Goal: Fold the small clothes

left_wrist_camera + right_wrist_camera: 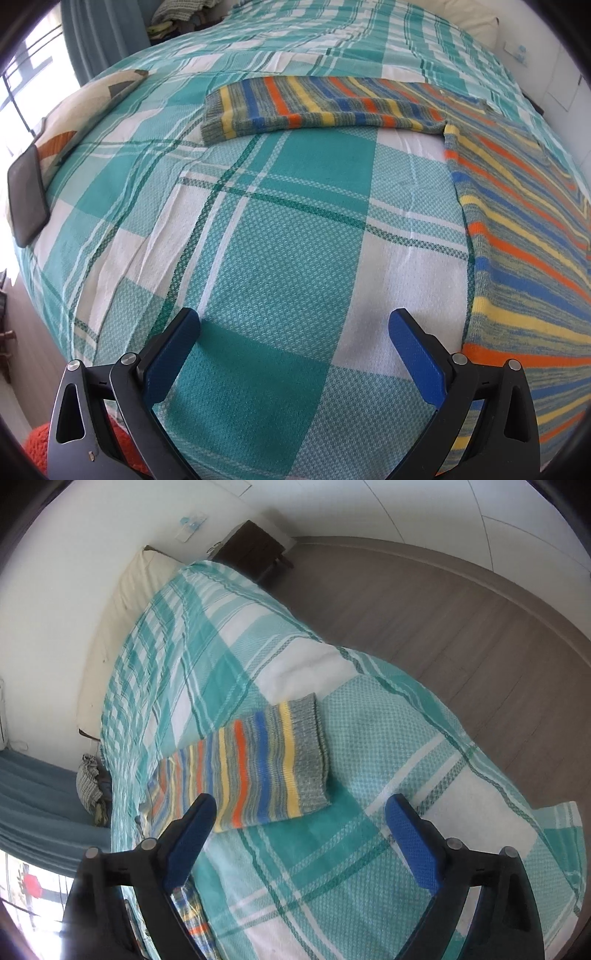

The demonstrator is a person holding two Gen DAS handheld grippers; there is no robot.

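while both point steeply down at the bedspread (280,229), left tongs (293,321) and right tongs (299,808) gape empty.

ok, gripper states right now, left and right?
Left gripper: open, nothing between the jaws, over the plaid bedspread.
Right gripper: open, holding nothing, near the striped sweater sleeve.

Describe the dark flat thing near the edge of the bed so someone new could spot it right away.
Start at the bed with the teal and white plaid cover. At its window-side edge lies a beige pillow with orange and grey shapes. The dark flat slab rests against it: plain black, rounded corners, the only unpatterned thing there.
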